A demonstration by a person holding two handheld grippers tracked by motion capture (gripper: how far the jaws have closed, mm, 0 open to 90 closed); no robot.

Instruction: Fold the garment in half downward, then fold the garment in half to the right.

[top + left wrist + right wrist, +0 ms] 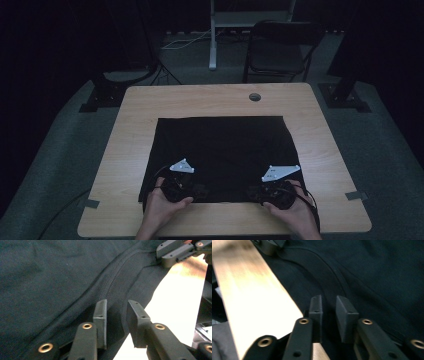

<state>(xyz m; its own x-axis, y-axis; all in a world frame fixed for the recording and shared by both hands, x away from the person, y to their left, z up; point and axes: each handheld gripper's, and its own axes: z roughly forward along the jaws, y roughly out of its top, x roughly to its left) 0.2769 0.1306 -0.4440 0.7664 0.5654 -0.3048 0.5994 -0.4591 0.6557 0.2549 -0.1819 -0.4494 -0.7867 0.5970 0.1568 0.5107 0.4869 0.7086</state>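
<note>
A black cloth (222, 150), a folded garment with stitched seams, lies flat in the middle of the frame in the high view, on a light wooden bench (150, 100). Its near edge runs close to the lower edge of the bench, where both claws meet it.

Left claw (200, 190): at the lower left of the cloth, gripped by the left hand (162, 205) rising from the bottom of the frame. In the left gripper view the left claw (116, 320) shows its jaws a little apart, with a fold of the cloth's edge (62, 285) rising into the gap between them; the pads do not press on it. The right claw (175, 251) appears in the upper right corner of that view, resting at the same edge.

Right claw (252, 192): at the lower right of the cloth, gripped by the right hand (295, 212). In the right gripper view the right claw (329, 315) likewise has its jaws slightly apart over the seamed cloth (374, 272), the gap bare of any clamped fabric; the bench's wood (254, 297) fills the left of that frame.

Surroundings, high view: a round grommet (255, 97) sits in the bench near its far edge, a dark folding chair (277, 47) stands beyond it at upper centre, and a grey carpeted floor (380, 140) surrounds the bench.
</note>
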